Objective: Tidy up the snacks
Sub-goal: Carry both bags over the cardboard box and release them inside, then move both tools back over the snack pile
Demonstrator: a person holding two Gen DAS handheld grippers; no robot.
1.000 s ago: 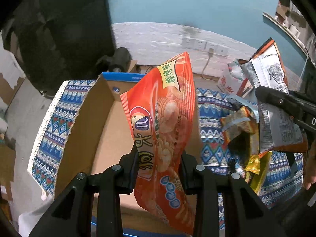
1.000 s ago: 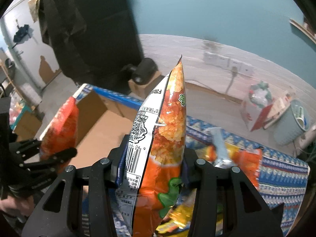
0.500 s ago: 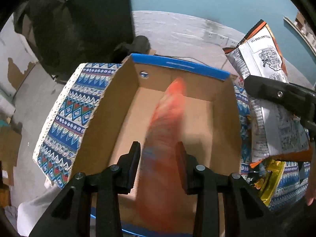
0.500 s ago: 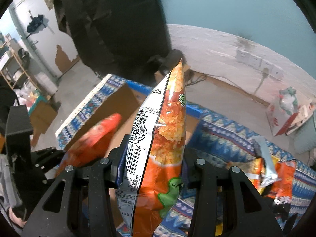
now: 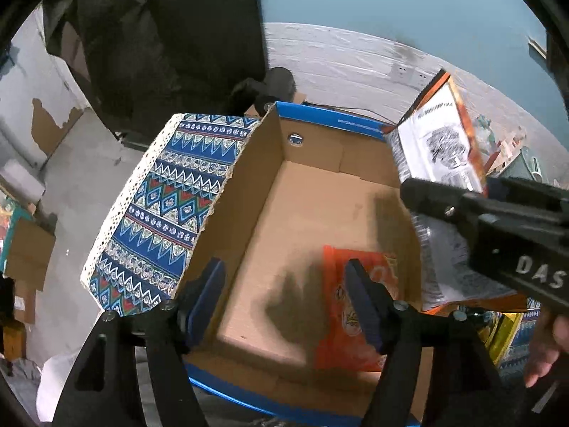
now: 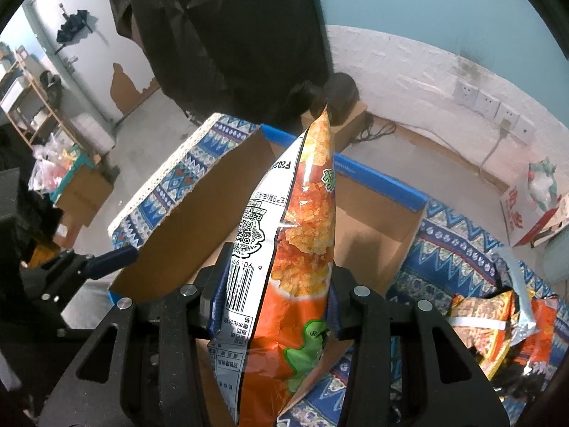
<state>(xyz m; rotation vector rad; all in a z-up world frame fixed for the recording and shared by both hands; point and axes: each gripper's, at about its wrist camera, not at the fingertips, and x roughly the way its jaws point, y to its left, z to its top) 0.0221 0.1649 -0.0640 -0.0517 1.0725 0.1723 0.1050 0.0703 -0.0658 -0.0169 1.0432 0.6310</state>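
My left gripper is open and empty above the near end of an open cardboard box with a blue rim. An orange-red snack bag lies flat on the box floor at the near right. My right gripper is shut on an orange and white chip bag, held upright over the box's right side. That bag also shows in the left wrist view, with the right gripper's finger across it. The box shows in the right wrist view too.
The box stands on a table with a blue patterned cloth. Several more snack bags lie in a heap on the cloth to the right of the box. The table's left edge drops to a grey floor.
My left gripper opened and the orange-red bag dropped onto the box floor. My right gripper carried its chip bag left, over the box.
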